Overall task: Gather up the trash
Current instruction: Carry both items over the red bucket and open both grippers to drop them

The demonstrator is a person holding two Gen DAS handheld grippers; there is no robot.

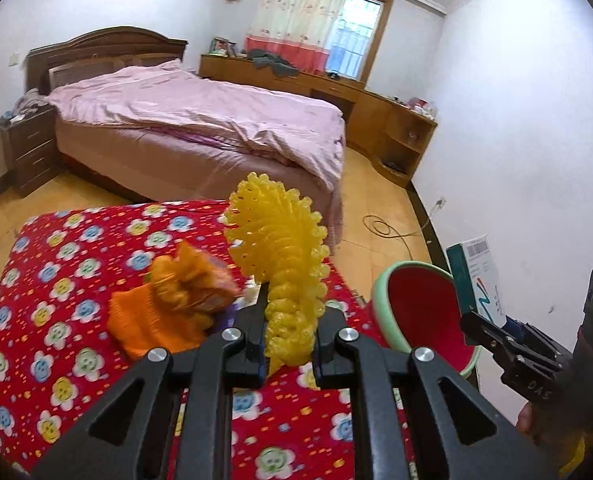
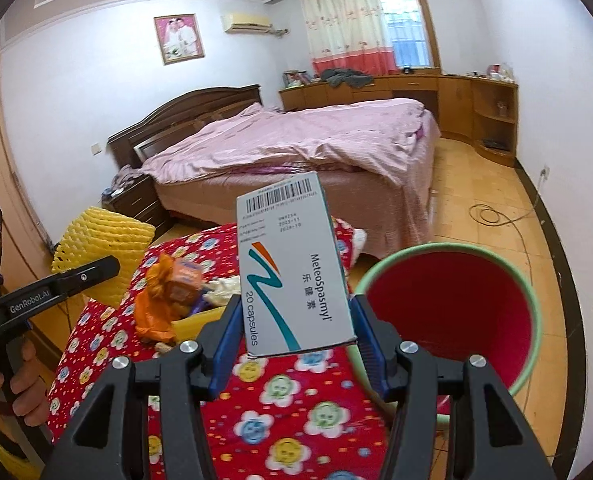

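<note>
Pinched almost shut in the left gripper point(image 1: 286, 344) is a yellow foam fruit-net sleeve point(image 1: 274, 236); a white cardboard medicine box point(image 2: 292, 276) is clamped between the half-spread jaws of the right gripper point(image 2: 296, 344). Both are held above the red flowered cloth point(image 2: 280, 412), beside a green-rimmed bin with a red inside point(image 2: 456, 312). The springy sleeve could be squeezed out, or the tilted box dropped short of the rim. Nothing is seen inside the bin; its bottom is hidden. Crumpled orange wrappers point(image 1: 176, 300) are left on the cloth.
</note>
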